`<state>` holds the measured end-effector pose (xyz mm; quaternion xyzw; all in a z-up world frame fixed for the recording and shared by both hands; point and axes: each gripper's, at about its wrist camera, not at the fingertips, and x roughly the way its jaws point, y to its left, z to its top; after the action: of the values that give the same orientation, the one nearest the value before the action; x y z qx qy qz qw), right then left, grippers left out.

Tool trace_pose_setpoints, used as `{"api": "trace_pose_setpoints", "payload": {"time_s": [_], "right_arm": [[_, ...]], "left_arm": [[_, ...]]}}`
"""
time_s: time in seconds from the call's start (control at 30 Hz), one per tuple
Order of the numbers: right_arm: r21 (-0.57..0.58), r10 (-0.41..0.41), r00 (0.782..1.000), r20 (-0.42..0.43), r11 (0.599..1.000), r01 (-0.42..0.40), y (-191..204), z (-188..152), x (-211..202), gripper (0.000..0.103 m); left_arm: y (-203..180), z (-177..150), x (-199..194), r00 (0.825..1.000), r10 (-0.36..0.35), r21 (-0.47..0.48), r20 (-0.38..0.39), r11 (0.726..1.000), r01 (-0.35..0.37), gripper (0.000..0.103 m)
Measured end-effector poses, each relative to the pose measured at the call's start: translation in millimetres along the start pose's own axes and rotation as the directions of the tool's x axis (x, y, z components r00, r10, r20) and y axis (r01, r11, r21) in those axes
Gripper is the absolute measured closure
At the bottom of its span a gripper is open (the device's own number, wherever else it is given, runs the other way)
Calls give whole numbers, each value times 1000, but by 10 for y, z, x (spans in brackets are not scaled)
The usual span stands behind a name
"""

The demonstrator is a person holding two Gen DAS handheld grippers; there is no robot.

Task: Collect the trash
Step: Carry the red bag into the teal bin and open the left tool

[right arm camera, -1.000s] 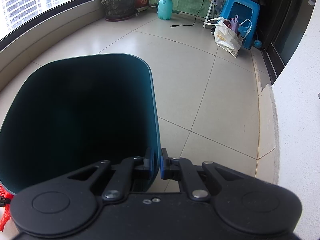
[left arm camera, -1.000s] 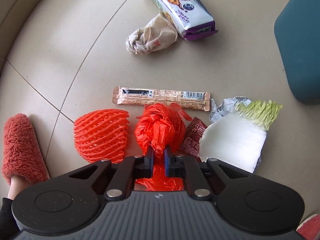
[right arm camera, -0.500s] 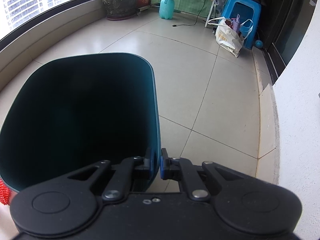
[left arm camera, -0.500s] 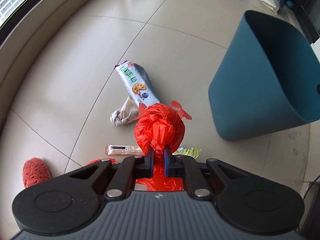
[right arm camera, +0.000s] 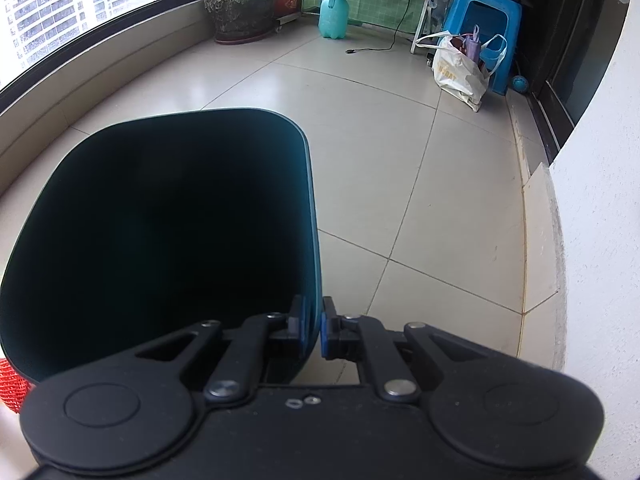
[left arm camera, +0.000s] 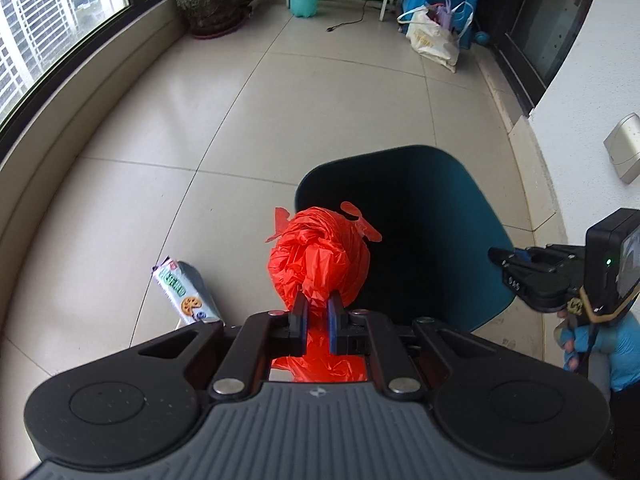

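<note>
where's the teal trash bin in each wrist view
Left wrist: trash bin sits right of centre, its dark mouth behind the red bag.
Right wrist: trash bin fills the left half, its rim clamped in the right gripper.
Shared landmark: the white shopping bag by the blue stool.

A bright orange-red plastic bag (left arm camera: 318, 264) is seen against a dark teal bin (left arm camera: 432, 200). A white biscuit packet (left arm camera: 186, 298) is printed with green lettering. The floor (left arm camera: 320, 92) is tiled beige; the stool (right arm camera: 486, 12) is blue.
</note>
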<state>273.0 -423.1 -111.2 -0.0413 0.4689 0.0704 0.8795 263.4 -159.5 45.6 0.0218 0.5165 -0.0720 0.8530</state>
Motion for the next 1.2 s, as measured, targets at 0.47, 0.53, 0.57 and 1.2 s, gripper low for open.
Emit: {"api": "trace_pose_setpoints", "payload": {"time_s": [0.47,0.53,0.57,1.2], "right_arm": [[1,39,999,-17,999,-39,-40,-79,-47,96],[-19,38,999,-20,999,-38,-22,-117,-74,96],[-22,44,999,-23,999,-45,-31,-132,-87,95],[-42,113,993,-25,993,-114,-175,-167,-95,92]], "left_arm": [[-660,470,806,998,13,67,-65,998,-9,94],[-713,454,948,996,19,81,-85,997,-12,94],[-752,447,1030,995,23,87,-96,996,-15,94],[-925,86,1944,956,1,47,-292,999,13,92]]}}
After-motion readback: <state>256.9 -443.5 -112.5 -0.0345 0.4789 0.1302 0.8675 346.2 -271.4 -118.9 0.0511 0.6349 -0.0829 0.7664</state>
